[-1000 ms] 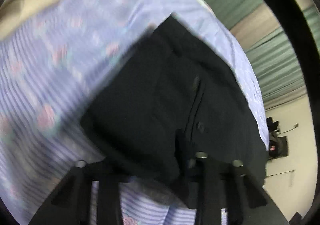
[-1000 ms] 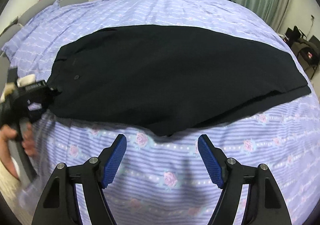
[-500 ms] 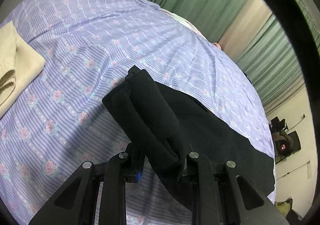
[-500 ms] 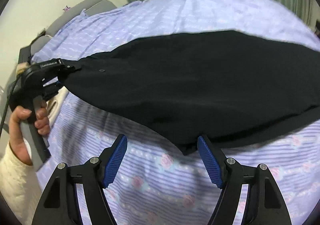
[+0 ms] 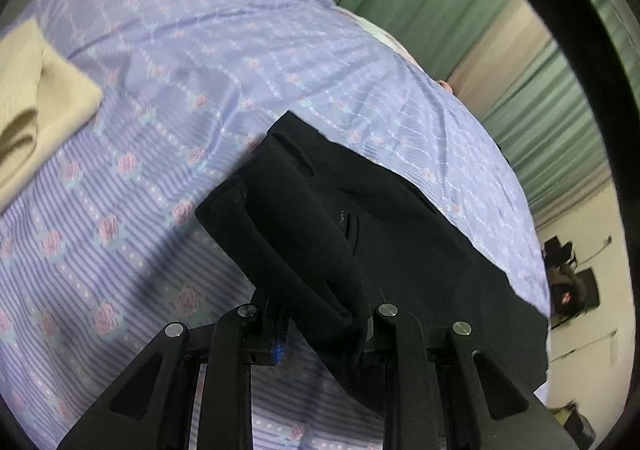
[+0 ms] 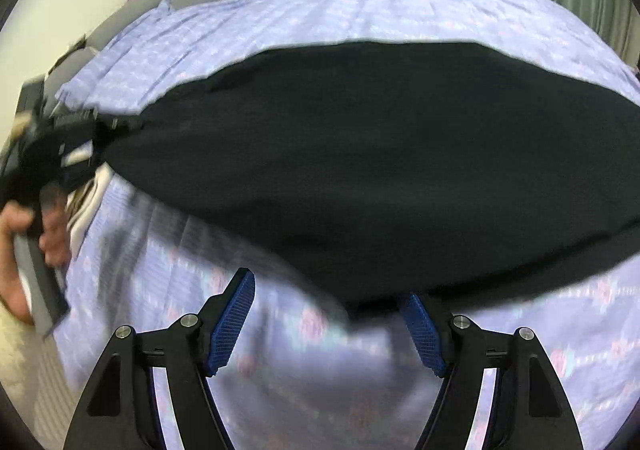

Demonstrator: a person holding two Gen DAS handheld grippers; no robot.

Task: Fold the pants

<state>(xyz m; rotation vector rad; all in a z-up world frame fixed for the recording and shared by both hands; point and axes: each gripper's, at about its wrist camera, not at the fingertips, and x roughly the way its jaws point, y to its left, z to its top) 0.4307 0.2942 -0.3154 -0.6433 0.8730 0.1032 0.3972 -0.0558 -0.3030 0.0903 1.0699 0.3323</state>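
At far left, folded beige cloth [image 5: 36, 97] on bed [image 5: 168, 49]. Left tool [image 5: 320, 324] clenched on waist end of black pants [image 6: 360, 153], lifting it; rest of pants spread rightward along bed. Right tool [image 6: 330, 324] released, jaws wide, near hanging lower edge. Fabric judged soft, limp, light; sags between holds. Best gripped at waistband and edge, bunched layers together.

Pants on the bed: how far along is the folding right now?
Done: the black pants seem doubled lengthwise across the bedsheet. In hand: the left gripper is shut on the waist end, lifted; the right gripper is open, its right pad under the near edge. Left: the crosswise folds; no short fold shows yet.
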